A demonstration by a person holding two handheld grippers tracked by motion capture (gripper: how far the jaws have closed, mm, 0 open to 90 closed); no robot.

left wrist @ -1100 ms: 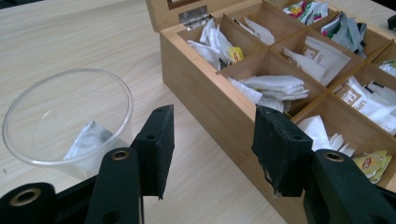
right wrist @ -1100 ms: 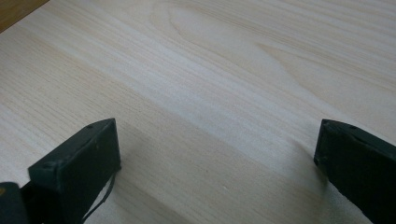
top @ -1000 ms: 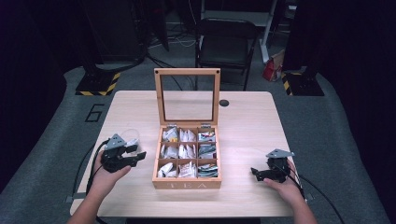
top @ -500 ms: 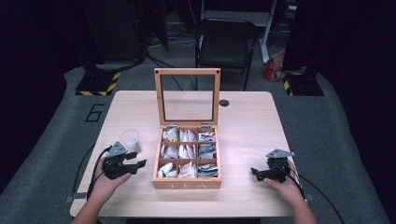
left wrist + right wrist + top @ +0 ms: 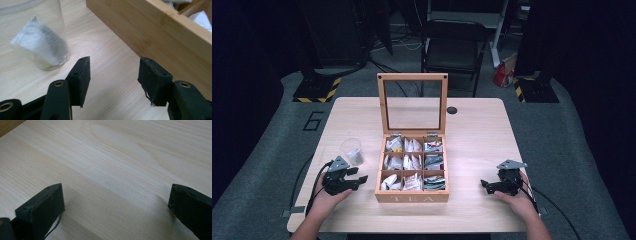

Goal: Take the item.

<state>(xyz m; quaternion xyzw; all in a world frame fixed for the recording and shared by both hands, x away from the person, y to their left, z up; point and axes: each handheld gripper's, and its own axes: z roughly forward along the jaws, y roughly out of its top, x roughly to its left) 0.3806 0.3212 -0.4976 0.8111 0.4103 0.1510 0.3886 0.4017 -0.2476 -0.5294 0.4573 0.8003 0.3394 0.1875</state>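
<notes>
Two hand-held grippers rest released on our counter (image 5: pixel 472 125); the cup (image 5: pixel 351 151) with its tea bag (image 5: pixel 40 47) stands just up-frame of our left hand-held gripper (image 5: pixel 362 179), far from the right hand-held gripper (image 5: pixel 483 184).

Clear plastic cup (image 5: pixel 351 151), white tea bag (image 5: pixel 41 46), light-brown wooden tea box (image 5: pixel 413 196), pale wood table (image 5: pixel 472 145).

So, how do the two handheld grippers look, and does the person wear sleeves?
The left gripper and the right gripper are black, each with two flat rectangular jaws bearing small screw holes. Each carries a grey three-cornered plate on top and trails a black cable. The forearms are bare; no sleeves are visible.
</notes>
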